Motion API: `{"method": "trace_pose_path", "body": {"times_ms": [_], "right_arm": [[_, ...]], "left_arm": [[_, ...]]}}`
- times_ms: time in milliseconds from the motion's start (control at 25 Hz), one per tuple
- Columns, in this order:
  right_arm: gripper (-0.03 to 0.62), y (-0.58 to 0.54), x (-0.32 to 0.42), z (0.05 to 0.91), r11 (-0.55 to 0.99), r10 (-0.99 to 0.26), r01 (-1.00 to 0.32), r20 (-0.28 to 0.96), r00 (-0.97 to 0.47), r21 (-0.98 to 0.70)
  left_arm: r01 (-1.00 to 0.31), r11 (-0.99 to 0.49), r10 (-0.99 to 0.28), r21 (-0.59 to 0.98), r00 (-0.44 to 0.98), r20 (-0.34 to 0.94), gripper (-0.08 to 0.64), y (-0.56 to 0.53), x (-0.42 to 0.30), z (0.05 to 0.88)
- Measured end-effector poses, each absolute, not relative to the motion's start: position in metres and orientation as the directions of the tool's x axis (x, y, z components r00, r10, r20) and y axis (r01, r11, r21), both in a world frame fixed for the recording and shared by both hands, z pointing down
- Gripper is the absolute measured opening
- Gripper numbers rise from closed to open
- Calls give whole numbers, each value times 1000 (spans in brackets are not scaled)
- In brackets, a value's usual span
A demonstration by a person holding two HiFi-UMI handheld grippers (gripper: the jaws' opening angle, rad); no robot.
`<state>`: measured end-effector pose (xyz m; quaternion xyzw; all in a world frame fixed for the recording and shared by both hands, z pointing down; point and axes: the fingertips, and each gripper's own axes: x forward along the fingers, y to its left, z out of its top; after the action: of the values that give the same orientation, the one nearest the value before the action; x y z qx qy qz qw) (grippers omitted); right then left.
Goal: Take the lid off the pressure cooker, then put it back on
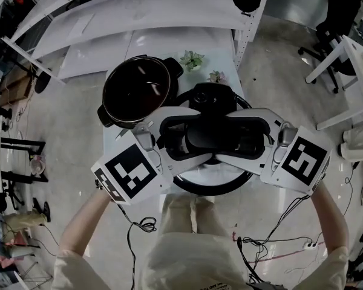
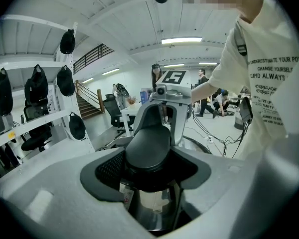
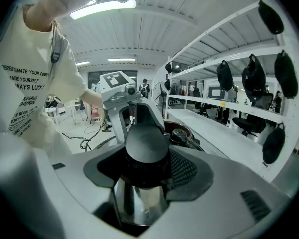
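Two grippers, one lid, one open pot.

- Lid [image 1: 209, 186]: off the cooker, held up just to the right of the pot [image 1: 136, 89], above the white table [image 1: 163, 44].
- Left gripper [image 1: 181, 139] and right gripper [image 1: 249, 139]: jaws wide, each clamped on the lid's black handle [image 1: 216, 135] from opposite sides.
- Progress, by my reckoning: removal done; setting the lid back on the pot is outstanding.

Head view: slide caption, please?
White left gripper and right gripper clamp the black handle of the steel lid beside the open dark pot.
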<state>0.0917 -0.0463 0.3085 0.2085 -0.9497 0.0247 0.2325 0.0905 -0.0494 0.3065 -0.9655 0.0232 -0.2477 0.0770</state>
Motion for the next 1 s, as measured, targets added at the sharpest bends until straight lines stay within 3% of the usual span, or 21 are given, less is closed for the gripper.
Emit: {"method": "trace_pose_path", "body": {"times_ms": [1000], "right_arm": [[268,-49,96,463,915,-338,-403,488,-804,-30]], "left_arm": [[-16,-999,-39,-49,851,524,287,-52,95,464]]}}
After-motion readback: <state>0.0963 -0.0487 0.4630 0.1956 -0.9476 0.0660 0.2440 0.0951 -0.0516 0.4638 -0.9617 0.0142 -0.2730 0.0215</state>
